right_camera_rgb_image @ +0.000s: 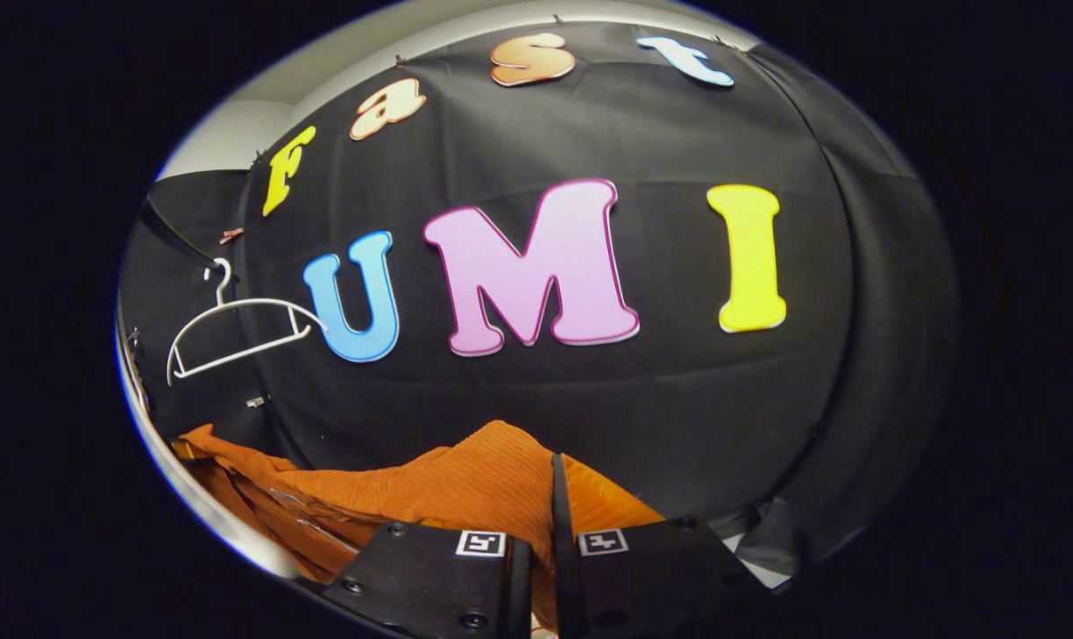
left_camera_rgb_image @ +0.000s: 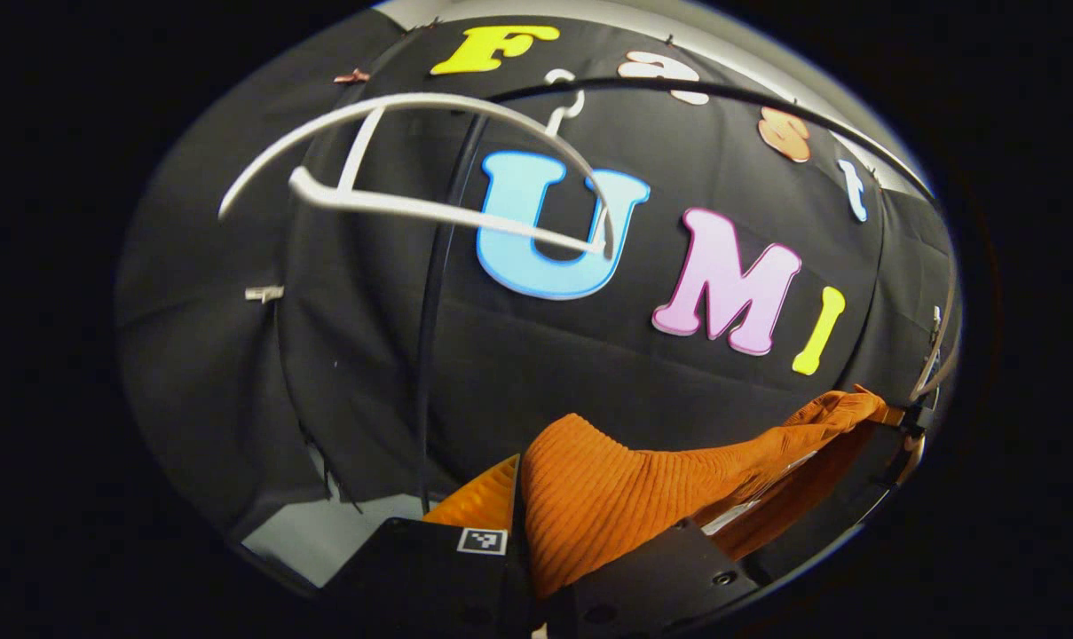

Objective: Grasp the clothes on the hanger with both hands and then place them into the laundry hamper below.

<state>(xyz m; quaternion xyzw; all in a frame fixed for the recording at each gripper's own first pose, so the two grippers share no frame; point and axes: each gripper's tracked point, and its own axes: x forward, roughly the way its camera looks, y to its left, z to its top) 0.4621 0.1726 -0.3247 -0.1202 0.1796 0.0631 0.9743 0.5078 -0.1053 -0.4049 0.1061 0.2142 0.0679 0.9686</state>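
An orange ribbed garment (left_camera_rgb_image: 607,497) is stretched between my two grippers, off the hanger. My left gripper (left_camera_rgb_image: 520,515) is shut on one end of it, the cloth bunched between its fingers. In the right gripper view the same garment (right_camera_rgb_image: 465,488) runs from the lower left into my right gripper (right_camera_rgb_image: 556,506), which is shut on its other end. The white plastic hanger (left_camera_rgb_image: 429,191) hangs bare from a thin black rail (left_camera_rgb_image: 731,93), up and to the left of my left gripper. From the right gripper view the hanger (right_camera_rgb_image: 234,333) sits far off at the left.
A thin black upright pole (left_camera_rgb_image: 434,337) of the clothes rack stands in front of the black cloth wall. A pale floor patch (left_camera_rgb_image: 314,532) shows at the lower left. The other gripper (left_camera_rgb_image: 913,422) holds the garment's far end at the right.
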